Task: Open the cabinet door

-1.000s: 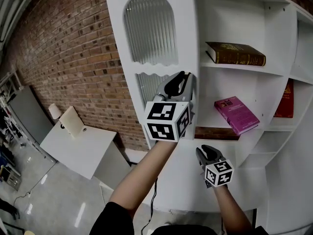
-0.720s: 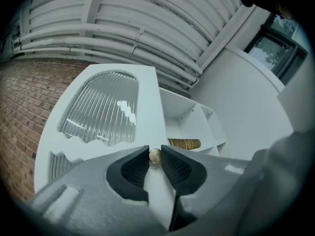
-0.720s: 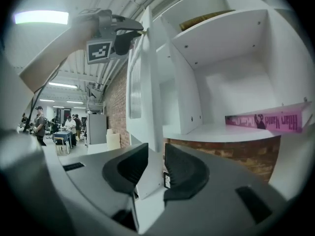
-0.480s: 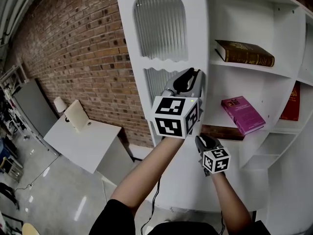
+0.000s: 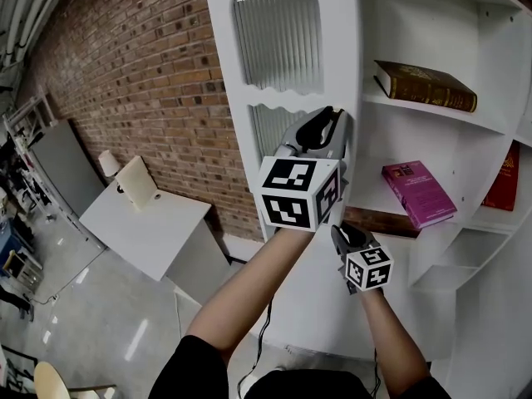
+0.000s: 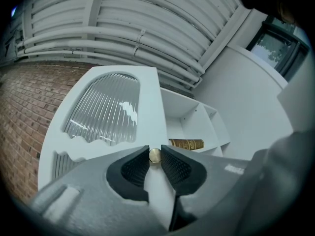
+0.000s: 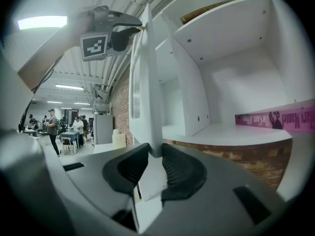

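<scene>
On door knob [image 6: 154, 155]: L gripper [image 5: 335, 121], nose up.

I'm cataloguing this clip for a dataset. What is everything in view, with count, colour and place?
cabinet door: one, white, open, left of the shelves
ribbed glass panels: two, clear, in the door, one above the other
knob: one, brass, near the door's edge
shelving: one unit, white, right of the door
brown book: one, lying on the upper shelf
pink book: one, lying on the shelf below
red book: one, standing at far right
brick wall: one, red-brown, left
table: one, white, by the wall
people: several, far back
left tongs: grey, closed on the knob
right tongs: grey, closed on the door's lower edge
</scene>
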Available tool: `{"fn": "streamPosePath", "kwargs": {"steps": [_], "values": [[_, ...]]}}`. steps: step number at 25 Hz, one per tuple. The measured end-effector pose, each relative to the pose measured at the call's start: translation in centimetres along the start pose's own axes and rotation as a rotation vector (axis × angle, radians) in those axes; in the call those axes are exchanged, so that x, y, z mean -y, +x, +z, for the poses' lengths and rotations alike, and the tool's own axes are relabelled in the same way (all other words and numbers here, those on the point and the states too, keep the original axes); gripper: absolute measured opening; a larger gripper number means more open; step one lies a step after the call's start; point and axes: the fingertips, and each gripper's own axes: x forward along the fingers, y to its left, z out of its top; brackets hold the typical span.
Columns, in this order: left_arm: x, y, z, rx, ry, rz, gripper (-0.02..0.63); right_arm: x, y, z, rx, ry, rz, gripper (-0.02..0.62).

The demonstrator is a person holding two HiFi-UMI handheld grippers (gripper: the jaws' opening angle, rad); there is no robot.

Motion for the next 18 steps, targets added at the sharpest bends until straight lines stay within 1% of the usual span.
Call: {"fn": "streamPosePath", "kwargs": {"steps": [4, 8, 14, 18], "values": [[-0.1, -0.1, 0.1, 0.001, -0.004, 0.02, 0.082, -0.2, 0.0, 0.1, -0.004, -0.012, 0.025, 0.086], [-0.1, -0.7, 0.2, 0.018, -0.049, 0.027, 0.082, -0.8, -0.4, -0.1, -0.012, -0.022, 0.047, 0.083], [-0.1, -1.4, 0.4, 0.008, -0.044, 0.048, 0.081, -1.5, -0.9, -0.2, -0.013, -0.021, 0.063, 0.078], [-0.1, -2.1, 0.7, 0.017, -0.05, 0.059, 0.081, -2.2, -1.3, -0.1, -0.009, -0.054, 0.071, 0.074]]}}
